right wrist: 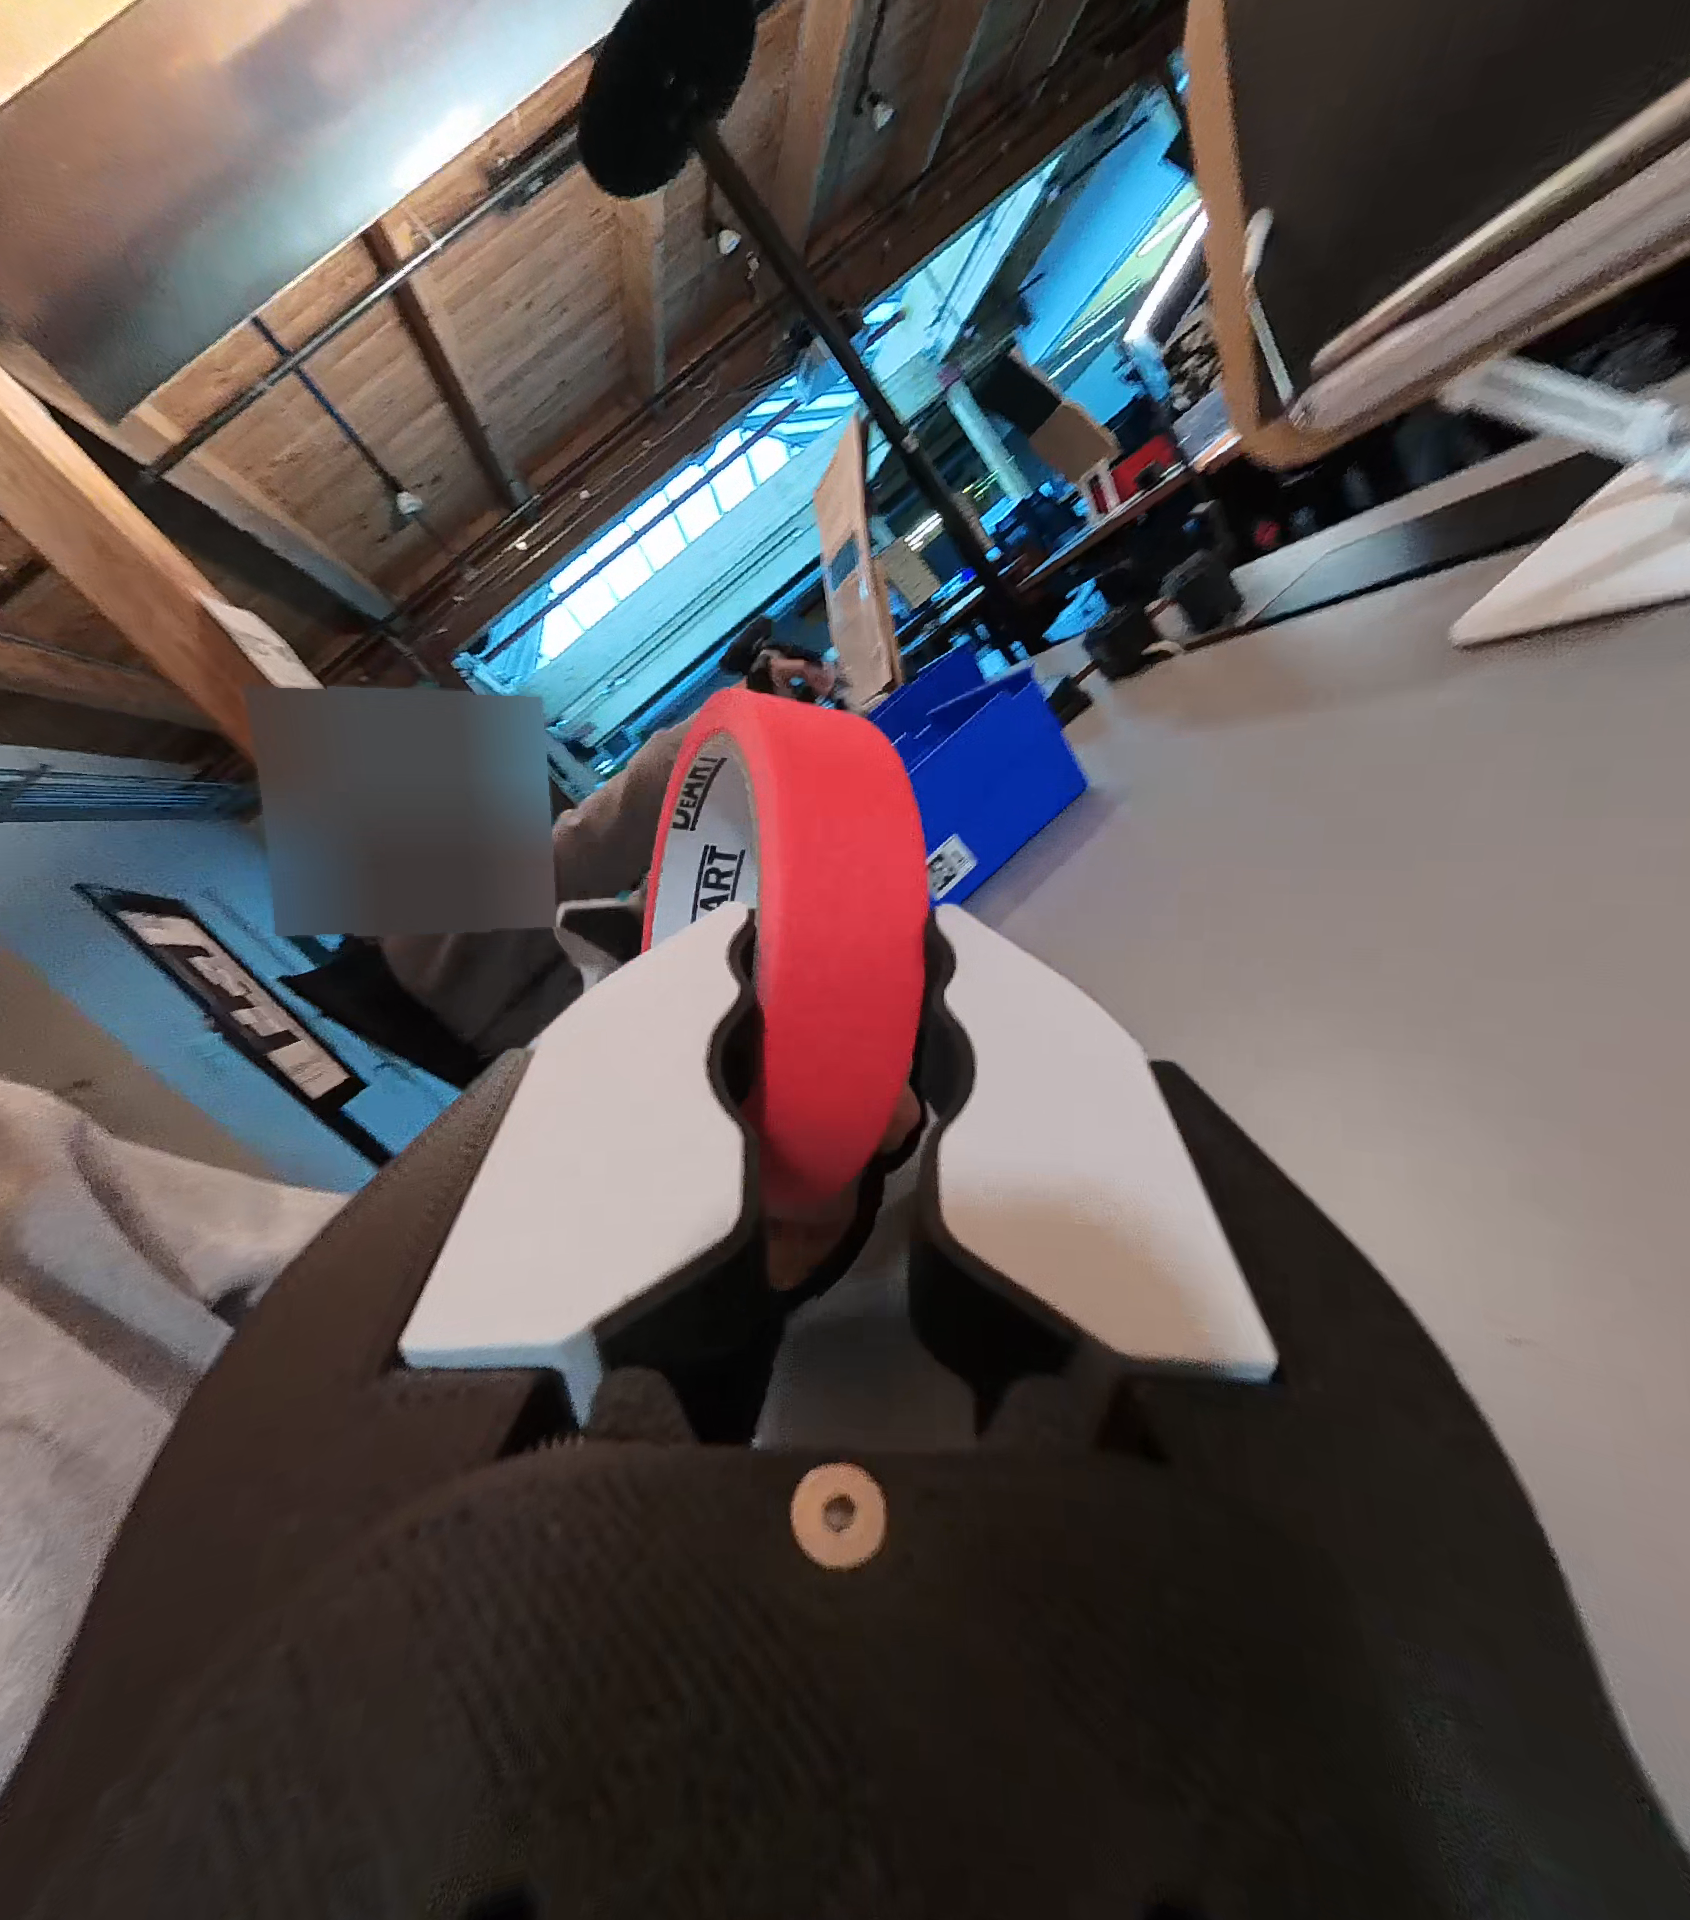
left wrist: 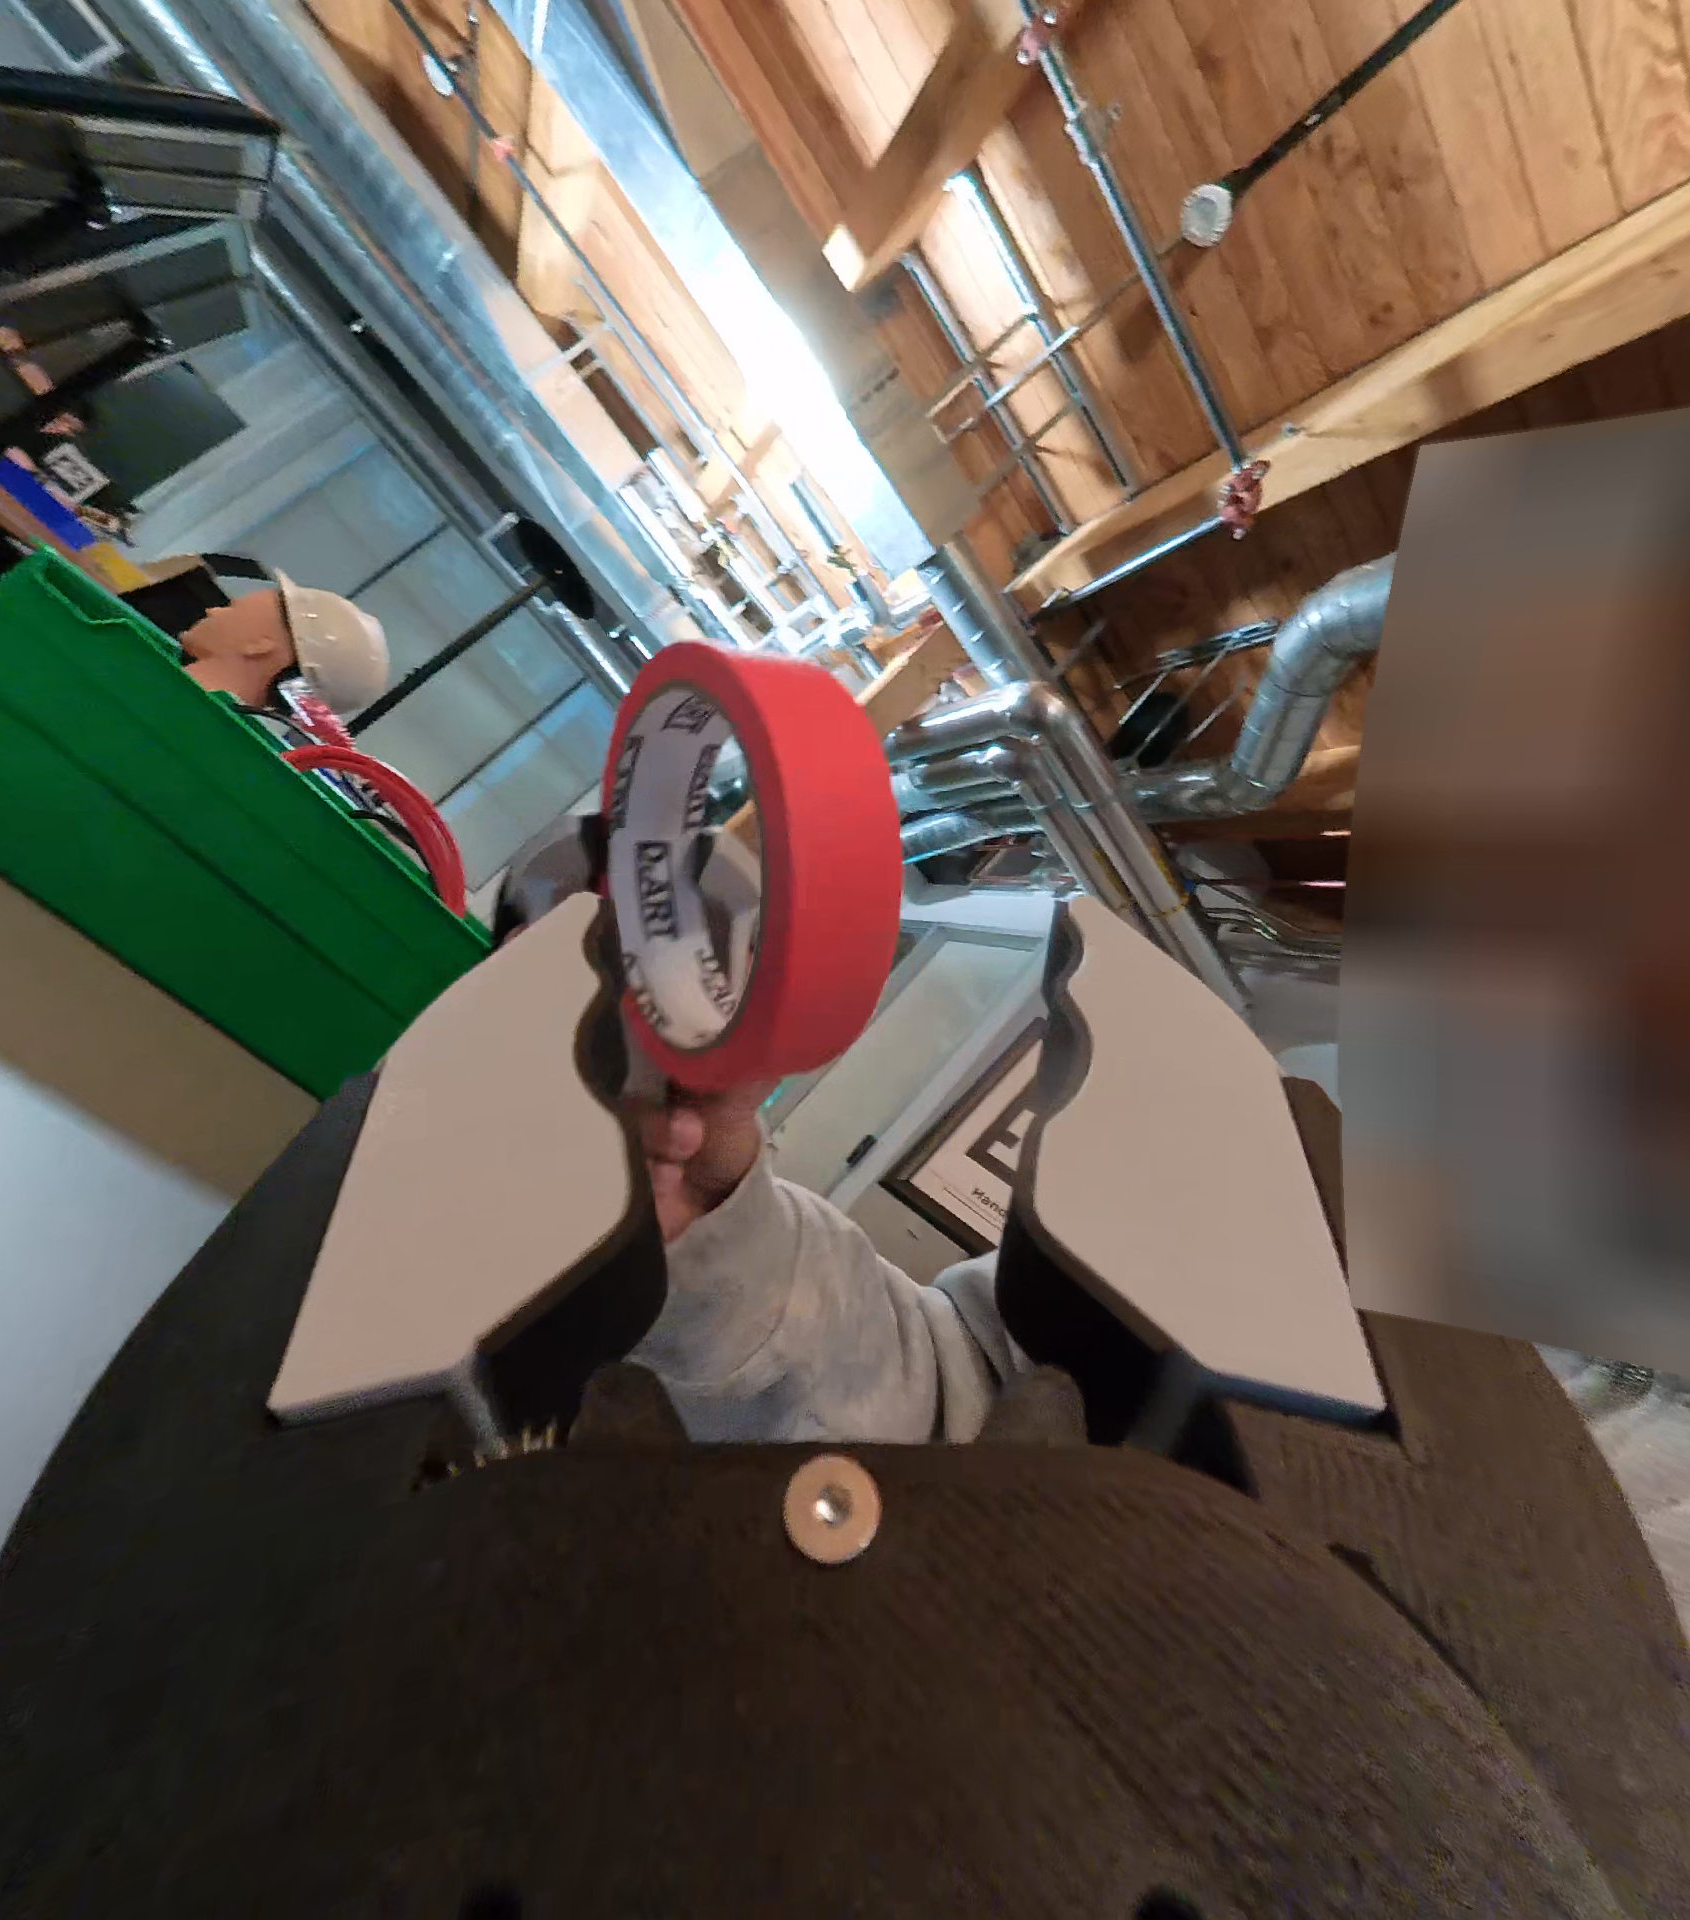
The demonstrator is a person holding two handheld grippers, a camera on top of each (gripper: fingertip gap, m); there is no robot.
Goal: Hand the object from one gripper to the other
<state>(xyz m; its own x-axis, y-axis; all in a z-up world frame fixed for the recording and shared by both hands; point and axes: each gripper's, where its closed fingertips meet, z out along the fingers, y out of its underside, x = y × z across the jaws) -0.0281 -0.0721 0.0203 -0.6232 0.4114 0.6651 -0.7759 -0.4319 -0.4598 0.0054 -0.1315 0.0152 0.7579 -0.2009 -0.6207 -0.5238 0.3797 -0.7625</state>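
Observation:
A red tape roll [left wrist: 799,862] with a white printed core stands on edge in the air. In the right wrist view my right gripper [right wrist: 841,925] is shut on the roll [right wrist: 841,997], its white fingers [right wrist: 633,1122] pinching the red band from both sides. In the left wrist view my left gripper [left wrist: 825,914] is open wide, with its fingers [left wrist: 467,1164] on either side of the roll. The roll sits close to the left finger and well apart from the right one. A person's hand [left wrist: 706,1143] and grey sleeve show just beneath the roll.
A green bin [left wrist: 145,810] stands at the left, with a dummy head in a white hard hat [left wrist: 332,644] behind it. A blue bin [right wrist: 986,790] sits on the grey table [right wrist: 1392,1091], and a white monitor base [right wrist: 1651,540] stands at the far right. Some 7 cm of space lies between my two pairs of fingers.

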